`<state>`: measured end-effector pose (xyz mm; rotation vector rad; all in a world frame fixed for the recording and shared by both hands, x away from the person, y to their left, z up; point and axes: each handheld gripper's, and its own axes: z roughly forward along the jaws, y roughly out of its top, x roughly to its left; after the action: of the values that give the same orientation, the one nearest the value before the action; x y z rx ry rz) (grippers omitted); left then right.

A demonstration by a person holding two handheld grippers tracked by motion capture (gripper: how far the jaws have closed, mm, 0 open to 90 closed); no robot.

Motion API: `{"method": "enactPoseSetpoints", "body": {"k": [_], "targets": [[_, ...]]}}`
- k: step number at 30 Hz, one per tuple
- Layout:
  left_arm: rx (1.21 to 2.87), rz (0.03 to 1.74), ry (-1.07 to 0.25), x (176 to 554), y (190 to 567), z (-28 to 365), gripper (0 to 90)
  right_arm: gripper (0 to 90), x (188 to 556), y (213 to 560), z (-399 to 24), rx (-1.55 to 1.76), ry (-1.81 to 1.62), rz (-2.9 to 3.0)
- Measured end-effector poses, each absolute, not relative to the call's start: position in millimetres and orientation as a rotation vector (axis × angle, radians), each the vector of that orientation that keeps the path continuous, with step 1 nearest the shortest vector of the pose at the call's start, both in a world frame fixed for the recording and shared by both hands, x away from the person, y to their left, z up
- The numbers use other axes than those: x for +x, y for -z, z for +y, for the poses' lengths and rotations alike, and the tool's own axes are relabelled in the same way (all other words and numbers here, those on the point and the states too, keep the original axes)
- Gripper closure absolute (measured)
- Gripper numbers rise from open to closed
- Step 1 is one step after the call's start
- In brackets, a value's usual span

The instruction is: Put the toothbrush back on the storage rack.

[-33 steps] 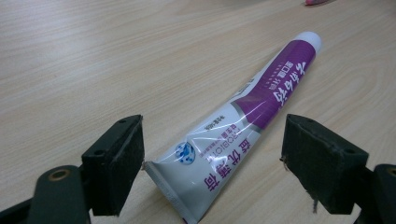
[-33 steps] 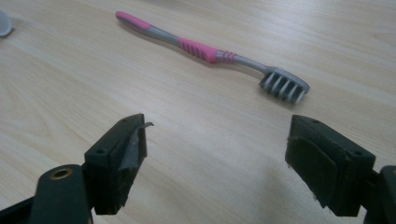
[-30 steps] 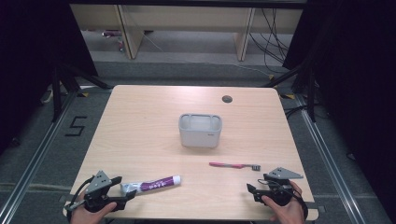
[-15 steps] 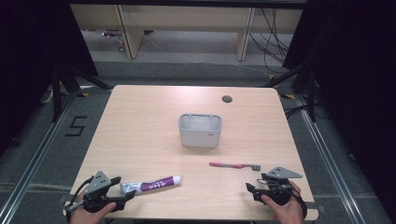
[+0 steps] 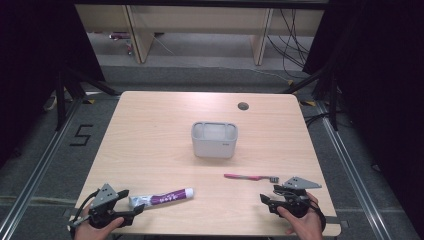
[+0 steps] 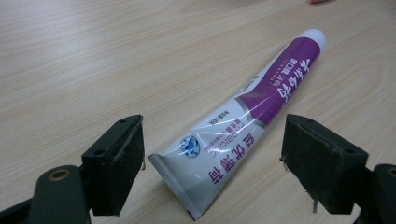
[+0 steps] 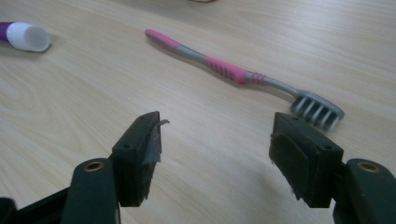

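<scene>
- The big, light wooden table [image 5: 150,145] held everything. It was a flat board with a small dark round hole [image 5: 243,106] near its far edge.
- A grey plastic box [image 5: 214,139] with an open top stood upright in the middle of the table, well apart from both hands.
- The left hand-held gripper [image 5: 134,212] was black with a grey three-cornered plate on top. It sat at the near left corner of the table, in the person's left hand [image 5: 95,231]. Its jaws stood wide open and did not press on anything. In the left gripper view, the flat end of the tube lay between the two pads [image 6: 122,158] without touching them.
- The right hand-held gripper [image 5: 265,198] looked the same and sat at the near right corner, in the person's right hand [image 5: 302,225]. Its jaws had just been closing a little, but they were open, with only bare table between them.
- The white and purple toothpaste tube [image 5: 162,197] lay flat near the front edge, its white cap pointing away from the left hand-held gripper.
- The pink and grey toothbrush [image 5: 250,177] lay flat just beyond the right hand-held gripper, near it but not touching. Its bristles sat at the right end.
</scene>
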<state>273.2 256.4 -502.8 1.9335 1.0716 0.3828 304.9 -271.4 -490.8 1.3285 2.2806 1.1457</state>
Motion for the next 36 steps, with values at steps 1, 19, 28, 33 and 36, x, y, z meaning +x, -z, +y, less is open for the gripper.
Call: {"method": "enactPoseSetpoints", "body": {"k": [1,19,28,33,36], "targets": [[1.926,1.069,-0.381,273.2,503.3,256.3,20.9,35.6,306.3,489.9,-271.3,1.327,-1.152,2.298],[1.941,1.07,-0.384,272.7,502.4,257.5,20.9,78.6,324.4,477.8,-236.3,1.146,-1.142,2.363],[1.935,1.075,-0.386,273.3,502.7,256.4,20.9,89.6,332.9,479.7,-225.0,1.16,-1.163,2.382],[1.941,1.069,-0.387,273.6,502.3,256.3,20.9,90.0,342.8,480.2,-218.8,1.096,-1.153,2.392],[1.942,1.07,-0.388,273.6,502.0,256.5,20.9,90.0,348.2,479.5,-213.9,1.099,-1.155,2.382]]}}
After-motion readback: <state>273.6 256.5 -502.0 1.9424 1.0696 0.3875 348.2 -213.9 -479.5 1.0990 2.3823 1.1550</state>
